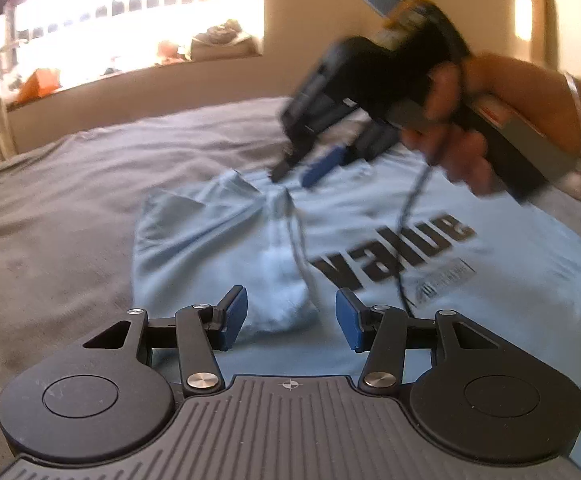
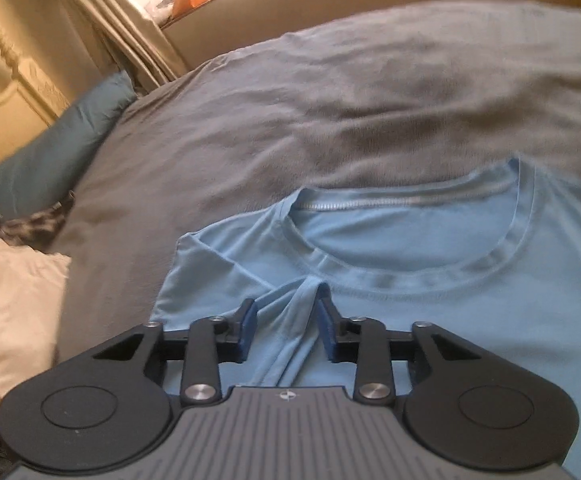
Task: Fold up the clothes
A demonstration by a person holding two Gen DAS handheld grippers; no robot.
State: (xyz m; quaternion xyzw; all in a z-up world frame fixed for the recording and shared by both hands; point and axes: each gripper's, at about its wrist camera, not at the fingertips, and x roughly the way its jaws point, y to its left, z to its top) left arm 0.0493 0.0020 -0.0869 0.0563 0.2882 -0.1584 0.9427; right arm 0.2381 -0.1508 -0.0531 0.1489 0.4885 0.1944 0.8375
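A light blue T-shirt [image 1: 410, 240] printed "value" lies front-up on a grey bed cover [image 1: 50, 220]. My left gripper [image 1: 290, 316] stands open low over its near edge, and a bunched ridge of the shirt runs between the blue pads [image 1: 234, 312] without touching them. My right gripper [image 1: 290, 174], held by a person's hand [image 1: 450, 148], pinches a fold near the shoulder and tents it upward. In the right wrist view the T-shirt [image 2: 450, 320] shows its round collar [image 2: 410, 276]. There the right gripper [image 2: 286, 316] is shut on that gathered fold, just below the collar.
The grey bed cover [image 2: 290, 120] stretches beyond the shirt. A teal pillow [image 2: 50, 148], a white cloth [image 2: 10, 312] and a carved headboard [image 2: 2, 80] lie to the left. A cluttered windowsill [image 1: 130, 68] runs behind the bed. A dark cable [image 1: 406, 216] hangs from the right gripper over the shirt.
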